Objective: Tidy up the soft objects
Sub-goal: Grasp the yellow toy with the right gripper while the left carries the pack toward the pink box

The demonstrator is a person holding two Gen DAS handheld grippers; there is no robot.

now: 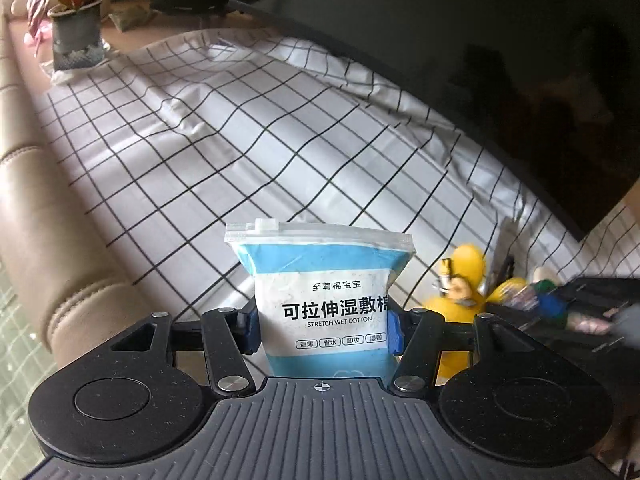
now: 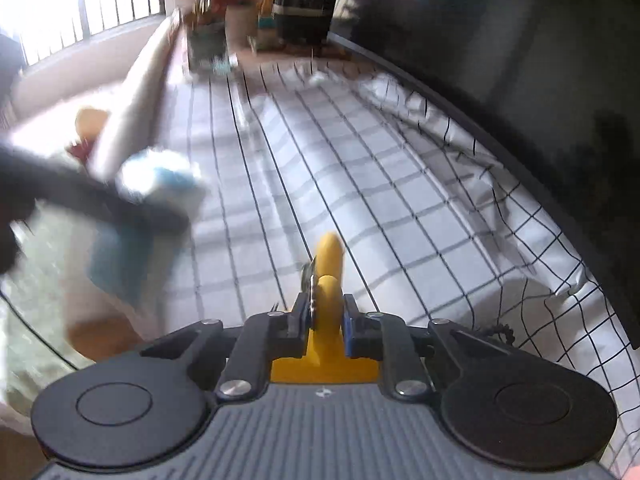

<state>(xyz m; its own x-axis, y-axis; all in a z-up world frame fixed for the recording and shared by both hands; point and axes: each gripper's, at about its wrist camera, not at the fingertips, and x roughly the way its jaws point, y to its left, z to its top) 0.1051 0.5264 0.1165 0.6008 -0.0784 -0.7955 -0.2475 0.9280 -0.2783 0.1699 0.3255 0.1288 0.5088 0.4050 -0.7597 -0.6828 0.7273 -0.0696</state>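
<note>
My left gripper [image 1: 322, 328] is shut on a blue and white bag of stretch wet cotton [image 1: 324, 296], held upright above the checked cloth [image 1: 240, 140]. My right gripper [image 2: 327, 316] is shut on a yellow soft toy [image 2: 329, 280] with a metal keyring at its left side. The same toy [image 1: 464, 280] shows blurred at the right of the left wrist view, with the right gripper [image 1: 580, 312] behind it. The cotton bag [image 2: 160, 184] and left gripper show blurred at the left of the right wrist view.
A white cloth with a black grid covers the table. A large dark screen [image 1: 500, 60] stands along the right side. A potted plant [image 1: 76, 28] and other items stand at the far end. A beige padded edge [image 1: 32, 200] runs along the left.
</note>
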